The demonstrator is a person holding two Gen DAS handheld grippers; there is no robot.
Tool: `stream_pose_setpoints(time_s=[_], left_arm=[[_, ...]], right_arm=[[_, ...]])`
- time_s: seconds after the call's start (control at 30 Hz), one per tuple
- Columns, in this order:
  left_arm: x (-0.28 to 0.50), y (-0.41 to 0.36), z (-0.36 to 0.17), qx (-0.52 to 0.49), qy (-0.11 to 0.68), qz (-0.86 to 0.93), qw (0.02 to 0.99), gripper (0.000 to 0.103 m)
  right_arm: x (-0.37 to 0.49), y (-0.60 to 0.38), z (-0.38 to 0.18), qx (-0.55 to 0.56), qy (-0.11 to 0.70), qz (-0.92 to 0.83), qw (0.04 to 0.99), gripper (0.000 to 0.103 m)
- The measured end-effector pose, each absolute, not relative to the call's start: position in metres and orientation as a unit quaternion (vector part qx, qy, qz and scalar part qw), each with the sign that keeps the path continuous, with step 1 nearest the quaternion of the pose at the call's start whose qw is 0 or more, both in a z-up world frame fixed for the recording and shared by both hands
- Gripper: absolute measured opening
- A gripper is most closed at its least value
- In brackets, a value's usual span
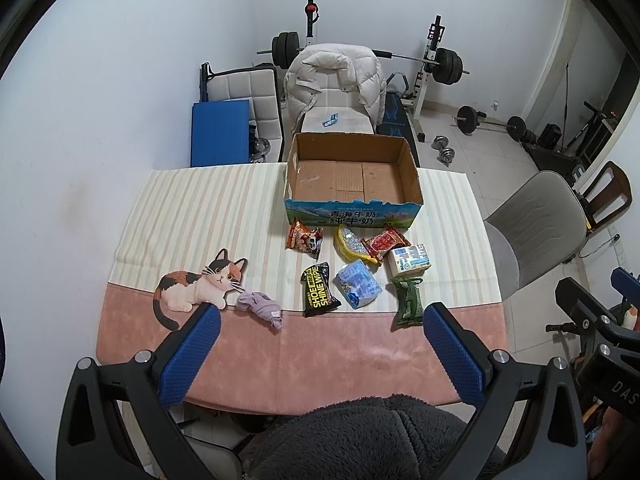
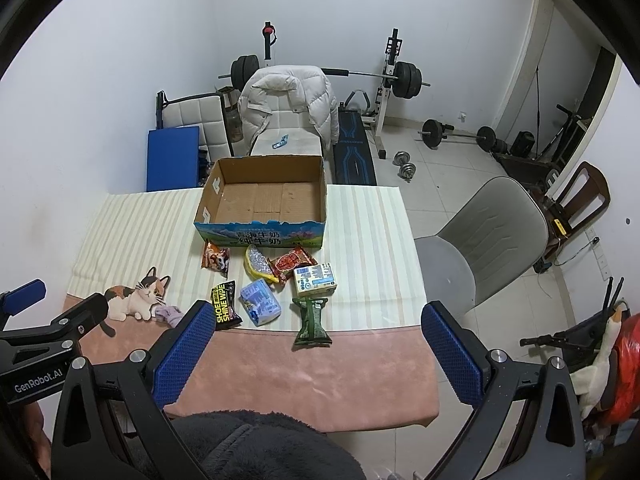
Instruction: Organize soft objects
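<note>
An empty cardboard box (image 1: pixel 350 178) (image 2: pixel 264 204) stands at the table's far edge. In front of it lie several soft packs: an orange snack bag (image 1: pixel 304 238), a yellow-silver bag (image 1: pixel 351 244), a red pack (image 1: pixel 384 243), a white-blue carton (image 1: pixel 410 260), a black shoe-wipe pack (image 1: pixel 319 289), a blue tissue pack (image 1: pixel 358 283) and a green pack (image 1: pixel 408 300) (image 2: pixel 311 317). A lilac sock (image 1: pixel 260 306) lies beside a cat-shaped mat (image 1: pixel 200 284). My left gripper (image 1: pixel 322 314) and right gripper (image 2: pixel 316 314) are both open and empty, held above the table's near edge.
A striped and pink cloth (image 1: pixel 200 208) covers the table. A grey chair (image 2: pixel 488 240) stands to the right. A chair with a white jacket (image 1: pixel 332 76), a blue mat (image 1: pixel 218 132) and a barbell rack (image 1: pixel 432 60) stand behind the table.
</note>
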State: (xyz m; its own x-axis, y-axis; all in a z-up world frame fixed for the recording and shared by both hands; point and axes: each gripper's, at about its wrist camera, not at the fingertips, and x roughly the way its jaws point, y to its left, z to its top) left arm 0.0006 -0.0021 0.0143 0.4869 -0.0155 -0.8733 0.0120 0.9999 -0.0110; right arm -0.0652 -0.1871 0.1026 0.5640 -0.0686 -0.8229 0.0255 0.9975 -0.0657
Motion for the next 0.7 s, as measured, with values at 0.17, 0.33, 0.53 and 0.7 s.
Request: stream_pose_setpoints(time_s=[0.17,0.33,0.53,0.7], left_arm=[[0.003,-0.003,0.015,-0.002,0.505,-0.008,0.863,0.103],[0.005,-0.003,0.019,-0.003,0.504,-0.009,0.863,0.103],[0.004,-0.003,0.02,-0.004,0.503,-0.009,0.864,0.103],[0.02,0.0,0.011,-0.014,0.504,-0.008,0.863,0.103]], right_arm=[[-0.065,-0.188,0.103,-0.022,0.464,-0.025,0.885,0.103],[-0.064,-0.187,0.103,-0.022,0.463,-0.025,0.886,0.103],[-0.061,-0.186,0.104,-0.021,0.46,-0.022,0.887,0.103],[-0.051,-0.198,0.089,0.002,0.468,-0.019,0.883,0.103]])
